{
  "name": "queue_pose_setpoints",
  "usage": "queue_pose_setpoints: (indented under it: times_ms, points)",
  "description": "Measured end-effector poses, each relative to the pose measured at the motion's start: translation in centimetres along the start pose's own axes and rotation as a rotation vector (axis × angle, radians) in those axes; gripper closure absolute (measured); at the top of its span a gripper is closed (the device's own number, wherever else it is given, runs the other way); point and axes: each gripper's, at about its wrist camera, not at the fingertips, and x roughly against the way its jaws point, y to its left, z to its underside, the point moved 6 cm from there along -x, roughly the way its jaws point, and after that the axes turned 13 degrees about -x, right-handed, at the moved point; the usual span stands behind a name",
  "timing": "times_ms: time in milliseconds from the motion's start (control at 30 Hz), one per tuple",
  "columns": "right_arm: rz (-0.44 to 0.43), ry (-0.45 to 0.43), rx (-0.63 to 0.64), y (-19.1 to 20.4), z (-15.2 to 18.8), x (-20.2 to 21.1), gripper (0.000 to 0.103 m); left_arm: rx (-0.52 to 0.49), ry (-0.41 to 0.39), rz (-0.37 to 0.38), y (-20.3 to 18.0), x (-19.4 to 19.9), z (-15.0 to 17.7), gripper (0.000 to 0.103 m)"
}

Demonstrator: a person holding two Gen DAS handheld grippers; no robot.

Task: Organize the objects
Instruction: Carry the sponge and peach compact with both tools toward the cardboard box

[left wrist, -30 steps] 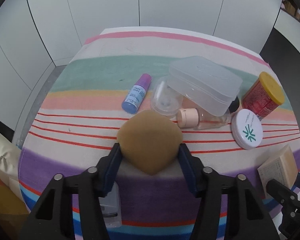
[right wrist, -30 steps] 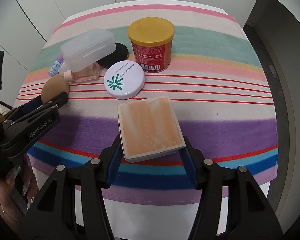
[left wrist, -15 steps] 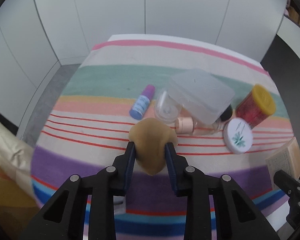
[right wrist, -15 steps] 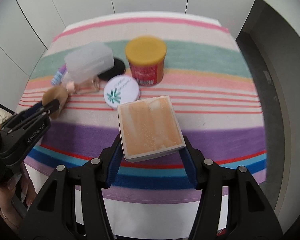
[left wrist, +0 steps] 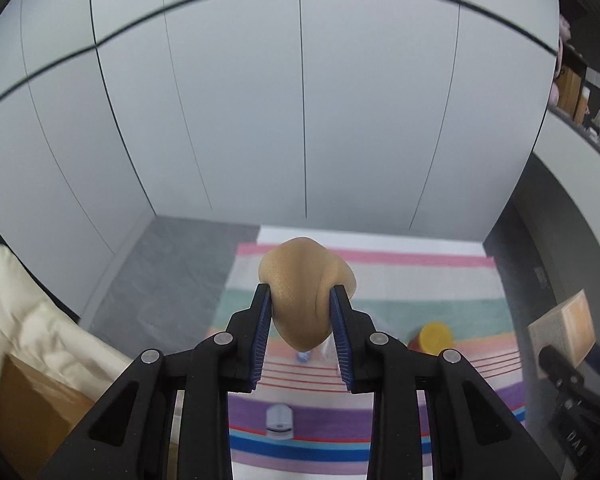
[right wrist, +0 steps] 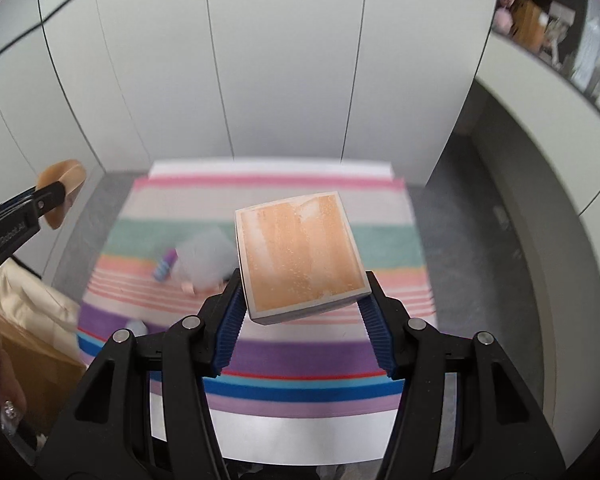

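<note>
So, left gripper (left wrist: pixel 302 312) squeezing the tan sponge (left wrist: pixel 306 280) between its pads, bulging past the tips | right gripper (right wrist: pixel 302 302) clamped on the orange box (right wrist: pixel 300 256) | both high above the striped table (right wrist: pixel 268 192)

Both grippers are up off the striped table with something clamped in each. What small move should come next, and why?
Probably carry both loads sideways toward a drop spot. The left gripper squeezes the tan sponge, the right gripper holds the orange-faced box, and both hang clear above the striped table, so nothing blocks travel.
</note>
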Motion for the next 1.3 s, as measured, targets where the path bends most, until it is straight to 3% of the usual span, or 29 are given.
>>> queue_pose_setpoints:
  times_ms: [267,367,500,967,1300]
  points:
    - [-0.011,-0.129,0.006,0.7,-4.9,9.8,0.045,-0.004,-0.005,-0.026,3.3,6.7,-1.5,0.073]
    - [-0.022,-0.156,-0.014,0.7,-5.7,12.0,0.045,0.032,0.002,-0.008,4.3,8.2,-1.0,0.073]
    - [-0.021,-0.178,-0.006,1.1,-5.6,13.6,0.045,0.001,0.003,-0.016,4.1,9.5,0.3,0.073]
    - [-0.059,-0.145,-0.025,-0.2,0.9,17.2,0.045,-0.087,-0.029,0.029,3.0,15.8,5.2,0.073]
    - [-0.088,-0.089,-0.027,-1.6,8.4,19.5,0.045,-0.126,-0.002,0.05,2.8,19.1,12.0,0.073]
